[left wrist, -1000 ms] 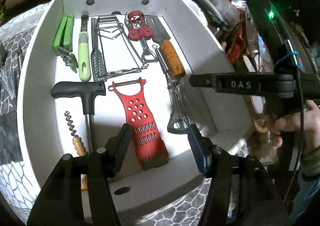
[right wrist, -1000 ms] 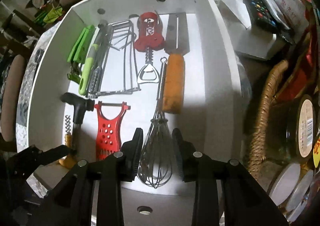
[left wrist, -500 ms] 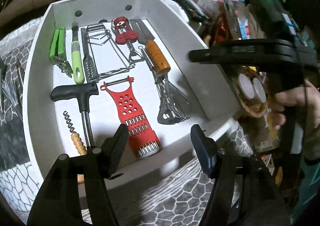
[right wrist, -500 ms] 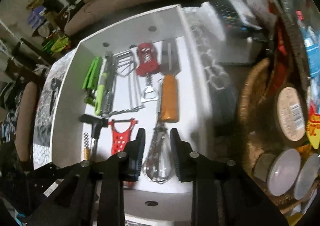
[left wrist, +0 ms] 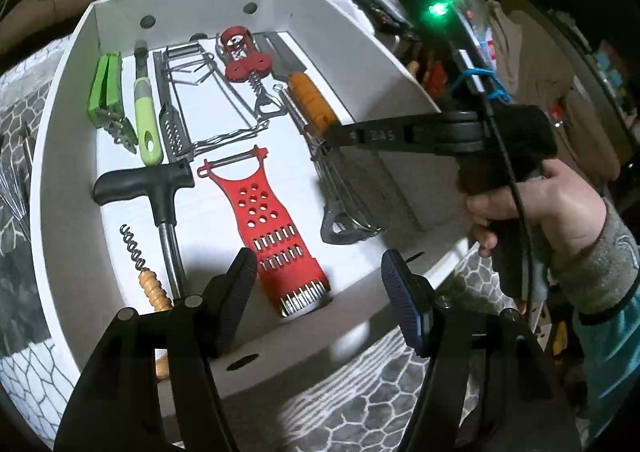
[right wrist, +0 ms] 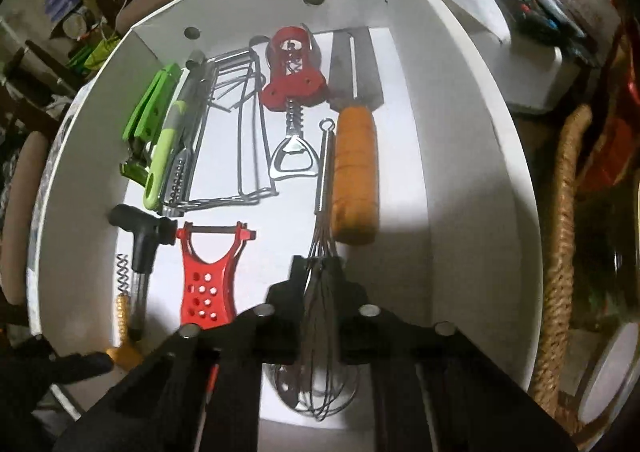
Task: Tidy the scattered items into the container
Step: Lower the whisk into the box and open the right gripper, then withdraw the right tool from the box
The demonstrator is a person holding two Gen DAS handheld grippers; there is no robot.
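Observation:
A white box (left wrist: 56, 100) holds several kitchen tools: a red grater (left wrist: 268, 220), a wire whisk (left wrist: 344, 196), an orange-handled slicer (left wrist: 312, 100), a red corkscrew (left wrist: 244, 60), green tools and a black T-handled tool (left wrist: 144, 180). My left gripper (left wrist: 320, 288) is open and empty above the box's near wall. My right gripper (right wrist: 318, 272) reaches low into the box; its fingers (right wrist: 298, 280) stand narrowly apart on either side of the whisk (right wrist: 320, 252), which lies on the box floor. It also shows in the left wrist view (left wrist: 332, 136).
The box (right wrist: 480, 140) sits on a grey hexagon-patterned cloth (left wrist: 360, 392). A woven basket (right wrist: 560, 252) with jars stands to the right. A remote on a white block (right wrist: 520, 44) lies behind it. Loose metal items (left wrist: 12, 180) lie left of the box.
My right gripper has dropped lower into the box over the whisk. My left gripper has drawn back slightly and stays open.

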